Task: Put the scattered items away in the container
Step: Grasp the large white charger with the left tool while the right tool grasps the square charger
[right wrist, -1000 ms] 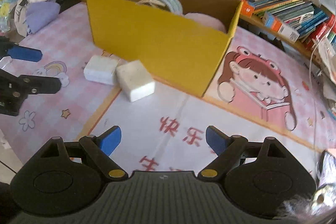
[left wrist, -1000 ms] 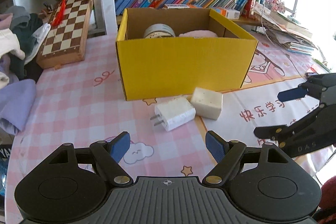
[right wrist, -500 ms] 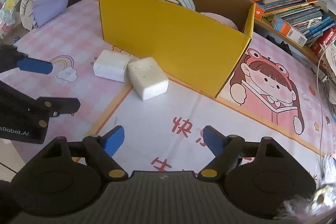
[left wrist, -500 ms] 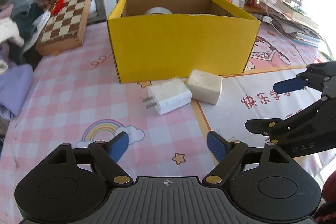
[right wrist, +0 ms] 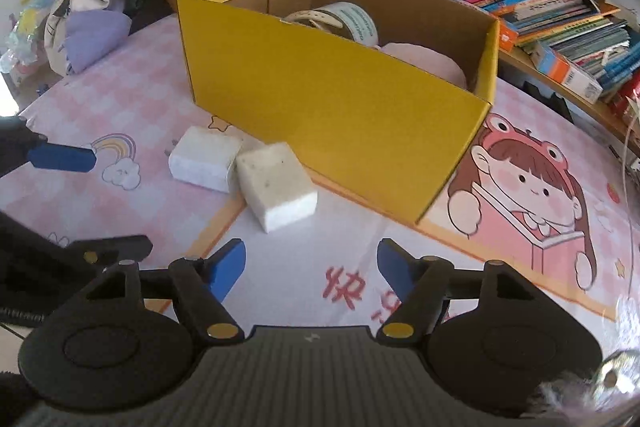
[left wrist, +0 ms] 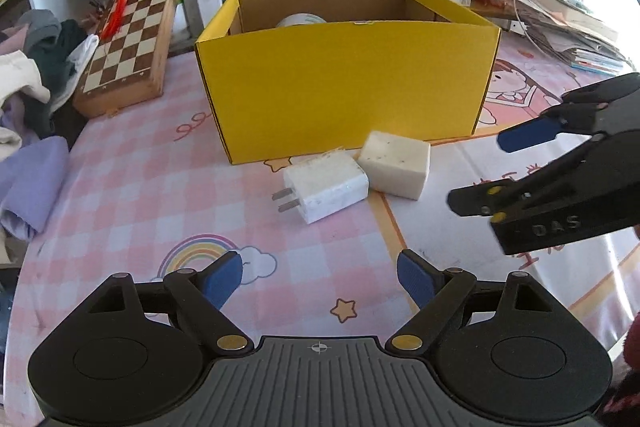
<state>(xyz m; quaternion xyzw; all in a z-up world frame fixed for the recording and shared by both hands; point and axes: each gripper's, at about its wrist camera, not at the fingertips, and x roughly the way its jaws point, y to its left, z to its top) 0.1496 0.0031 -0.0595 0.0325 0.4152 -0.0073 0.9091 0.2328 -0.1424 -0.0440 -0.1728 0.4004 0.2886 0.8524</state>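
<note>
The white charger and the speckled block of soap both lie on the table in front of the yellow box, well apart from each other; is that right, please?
Not quite. The white charger and the speckled block of soap do lie on the table in front of the yellow box, but they sit right against each other, not well apart. The left wrist view shows this, and the right wrist view agrees.

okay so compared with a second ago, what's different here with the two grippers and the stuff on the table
The right gripper has narrowed its jaws and is closing, nothing between them. Both grippers have eased closer to the white plug-in charger block and the speckled cream soap bar. The left gripper remains wide open and empty. Charger, soap and the yellow cardboard box have not moved; nothing was picked up.
</note>
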